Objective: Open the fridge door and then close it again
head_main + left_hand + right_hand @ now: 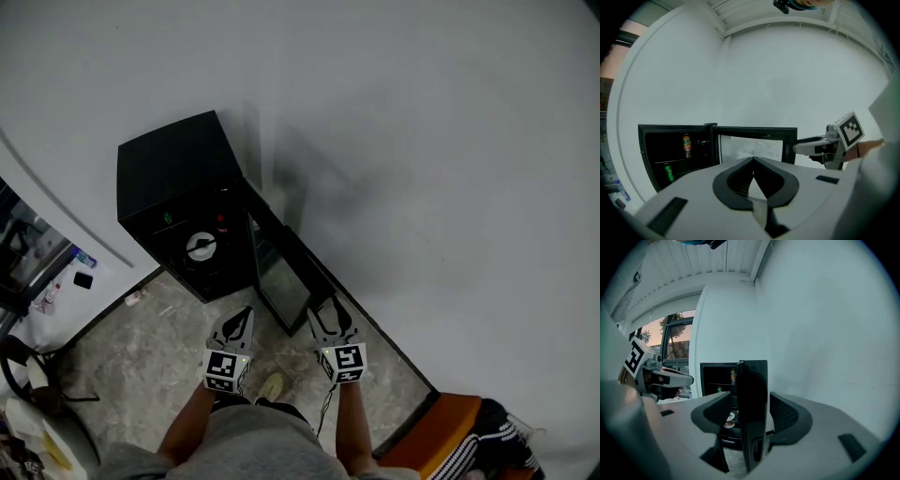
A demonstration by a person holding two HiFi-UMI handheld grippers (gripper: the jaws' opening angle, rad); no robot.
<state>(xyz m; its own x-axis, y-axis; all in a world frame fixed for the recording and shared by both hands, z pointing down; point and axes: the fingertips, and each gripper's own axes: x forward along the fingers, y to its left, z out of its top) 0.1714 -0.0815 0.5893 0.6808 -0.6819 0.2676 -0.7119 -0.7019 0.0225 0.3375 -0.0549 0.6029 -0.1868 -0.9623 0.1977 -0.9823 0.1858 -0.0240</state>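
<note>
So we're at the halfway point here: the fridge [178, 202] sits on the floor against the white wall, and its door [281, 277] stands swung wide open, roughly square to the fridge front, so we'd call the opening part done. The right gripper [328, 311] is at the door's free edge, on the far side from the fridge hinge. Its jaws are spread as wide as they go, with the edge standing between them but nothing pressing on it, so no grip. The left gripper [241, 319] hangs just in front of the fridge opening, jaws closed tight together and holding nothing. Inside the fridge we can see a bottle [686, 144] up top and a green can [669, 171] lower down. Next up, by our reckoning, is the close: nip or just nudge that free edge and sweep it back to the fridge body. Room-wise, the wall runs close behind the open door, so there's little swing left that way, while the floor in front of the fridge looks free apart from our own foot [272, 384].
</note>
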